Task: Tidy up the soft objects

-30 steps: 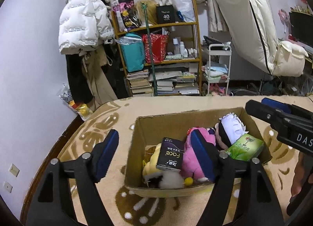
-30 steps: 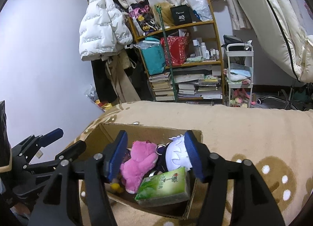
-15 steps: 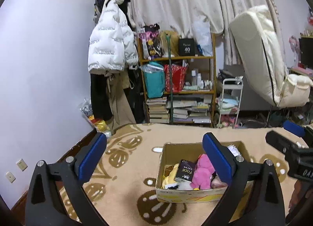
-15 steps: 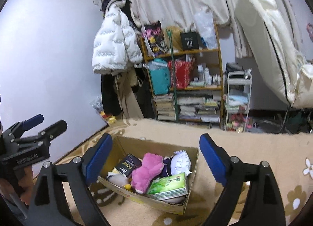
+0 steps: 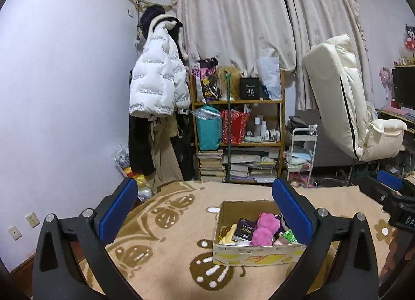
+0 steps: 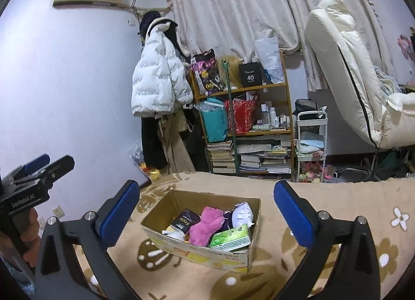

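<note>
A cardboard box (image 5: 259,254) (image 6: 197,250) sits on the patterned beige blanket. Inside lie a pink plush (image 5: 264,230) (image 6: 207,224), a white-haired plush (image 6: 242,214), a yellow plush (image 5: 228,234), a green tissue pack (image 6: 230,237) and a black pack (image 5: 243,228). My left gripper (image 5: 203,186) hangs back from and above the box, jaws opening wide, nothing between them. My right gripper (image 6: 206,191) is likewise raised short of the box, jaws opening, empty. Each gripper shows at the edge of the other's view.
A wooden shelf (image 5: 238,128) with books and bags stands behind the blanket. A white jacket (image 5: 158,87) hangs to its left. To its right are a small white cart (image 5: 302,154) and a cream recliner (image 5: 345,108). The blanket (image 5: 166,237) spreads around the box.
Both grippers have drawn back and risen from the box, which now looks smaller and lower. Both jaws have spread wider, the right one by much more.
</note>
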Tool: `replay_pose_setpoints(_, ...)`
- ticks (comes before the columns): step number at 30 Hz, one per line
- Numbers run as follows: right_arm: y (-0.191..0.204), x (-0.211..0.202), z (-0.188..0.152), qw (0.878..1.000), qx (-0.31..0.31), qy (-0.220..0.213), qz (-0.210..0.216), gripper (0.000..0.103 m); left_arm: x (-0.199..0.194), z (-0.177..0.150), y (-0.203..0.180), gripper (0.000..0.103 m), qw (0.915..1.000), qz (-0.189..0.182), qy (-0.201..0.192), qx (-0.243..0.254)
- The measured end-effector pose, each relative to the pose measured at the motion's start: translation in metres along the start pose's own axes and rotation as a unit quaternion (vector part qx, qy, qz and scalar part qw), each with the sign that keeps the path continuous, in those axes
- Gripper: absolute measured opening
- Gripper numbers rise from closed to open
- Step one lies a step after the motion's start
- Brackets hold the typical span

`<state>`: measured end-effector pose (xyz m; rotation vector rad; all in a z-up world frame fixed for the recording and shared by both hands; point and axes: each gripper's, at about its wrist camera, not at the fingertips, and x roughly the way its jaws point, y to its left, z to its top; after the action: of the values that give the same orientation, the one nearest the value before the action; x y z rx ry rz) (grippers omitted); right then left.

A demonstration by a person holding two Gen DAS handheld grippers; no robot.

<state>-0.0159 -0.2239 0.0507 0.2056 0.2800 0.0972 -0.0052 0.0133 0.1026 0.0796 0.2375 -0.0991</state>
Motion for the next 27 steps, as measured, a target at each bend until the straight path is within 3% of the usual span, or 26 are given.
replay_pose_setpoints(10, -0.002, -0.017, -0.003, 0.999, -0.013, -0.033, -0.009, 0.103, -0.008, -0.023, 0.008, 0.102, 0.9997, 0.02, 0.004, 0.012)
replay_pose_setpoints(27, -0.015, 0.006, -0.032, 0.998, -0.043, 0.008, -0.035, 0.103, 0.02, -0.052, 0.007, 0.102, 0.9981, 0.017, 0.036, 0.046)
